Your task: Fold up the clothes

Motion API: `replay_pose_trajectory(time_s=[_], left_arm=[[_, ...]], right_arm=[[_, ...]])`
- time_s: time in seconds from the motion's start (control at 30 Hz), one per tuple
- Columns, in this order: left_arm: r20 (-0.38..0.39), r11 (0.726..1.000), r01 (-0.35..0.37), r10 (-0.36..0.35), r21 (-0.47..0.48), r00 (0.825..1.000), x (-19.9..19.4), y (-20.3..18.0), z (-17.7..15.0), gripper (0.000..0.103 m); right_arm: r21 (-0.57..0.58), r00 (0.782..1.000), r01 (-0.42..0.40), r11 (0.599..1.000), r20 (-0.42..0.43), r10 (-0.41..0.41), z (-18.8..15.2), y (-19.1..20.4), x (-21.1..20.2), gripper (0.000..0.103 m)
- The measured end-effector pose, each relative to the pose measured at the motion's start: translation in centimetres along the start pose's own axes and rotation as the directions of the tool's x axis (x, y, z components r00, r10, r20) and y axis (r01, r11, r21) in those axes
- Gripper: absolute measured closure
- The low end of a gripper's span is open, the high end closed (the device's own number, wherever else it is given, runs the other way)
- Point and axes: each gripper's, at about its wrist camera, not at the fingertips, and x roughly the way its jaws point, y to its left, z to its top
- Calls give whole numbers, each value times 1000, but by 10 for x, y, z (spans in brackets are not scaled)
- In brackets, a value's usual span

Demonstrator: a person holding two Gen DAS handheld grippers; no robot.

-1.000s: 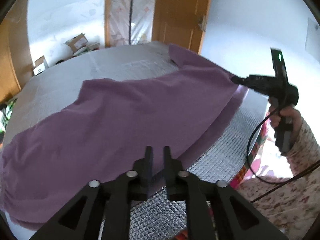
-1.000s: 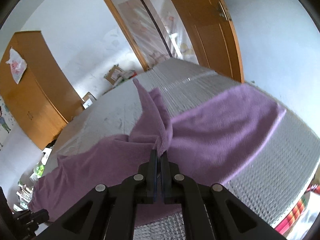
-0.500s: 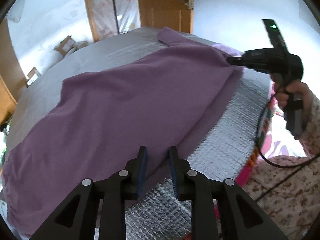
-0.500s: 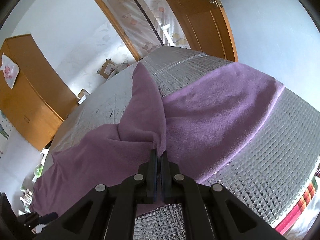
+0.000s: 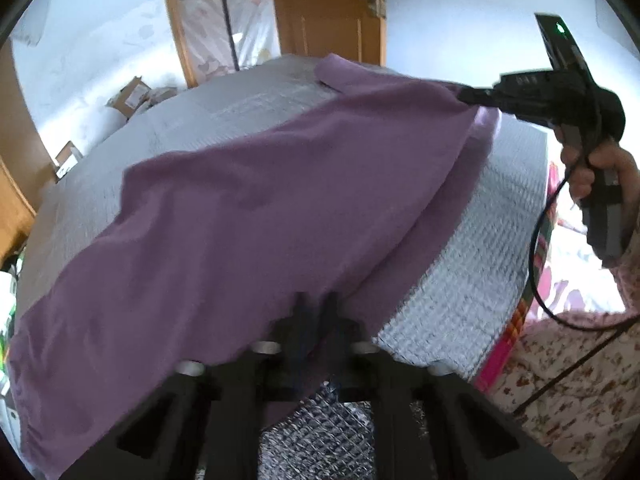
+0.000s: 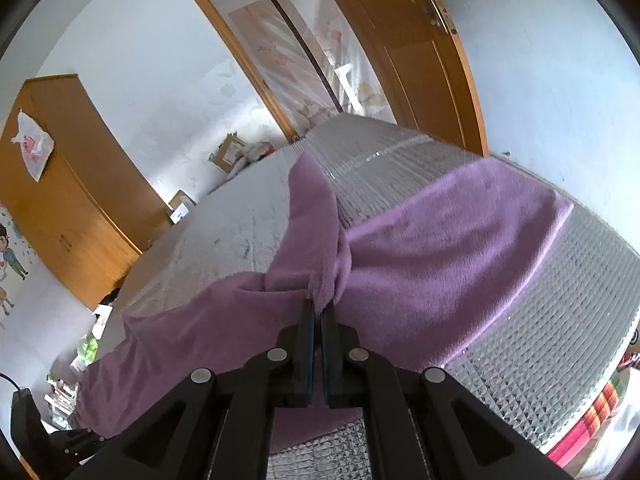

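While the soft purple cloth (image 5: 256, 208) lies on the shiny silver quilted table (image 6: 520, 360), the right gripper (image 6: 318, 312) pinches its edge. The left gripper (image 5: 316, 312) looks blurry, so I cannot tell. Pull both corners evenly.

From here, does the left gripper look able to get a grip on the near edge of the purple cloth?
Probably yes. The left gripper is already at the purple cloth, whose near edge drapes over its blurred fingertips, and nothing stands between them. The right gripper pinches a far-off bunch, clear of that edge.
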Motion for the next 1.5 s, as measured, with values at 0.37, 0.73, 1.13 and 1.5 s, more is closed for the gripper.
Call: replay_pose_trajectory(time_s=[0.37, 0.73, 1.13, 1.5], left_arm=[[125, 998, 27, -20, -52, 992, -38, 9, 9, 100], [-24, 996, 49, -51, -73, 998, -6, 11, -15, 100], [6, 978, 164, -164, -128, 986, -2, 16, 12, 93], [-41, 959, 242, -251, -144, 967, 44, 17, 45, 92]], right_arm=[[-88, 993, -25, 996, 116, 35, 16, 21, -32, 100], [-36, 998, 61, 997, -33, -62, -16, -10, 3, 100], [-143, 993, 42, 989, -101, -57, -7, -8, 11, 96], [-155, 993, 48, 987, -99, -64, 28, -24, 12, 84]])
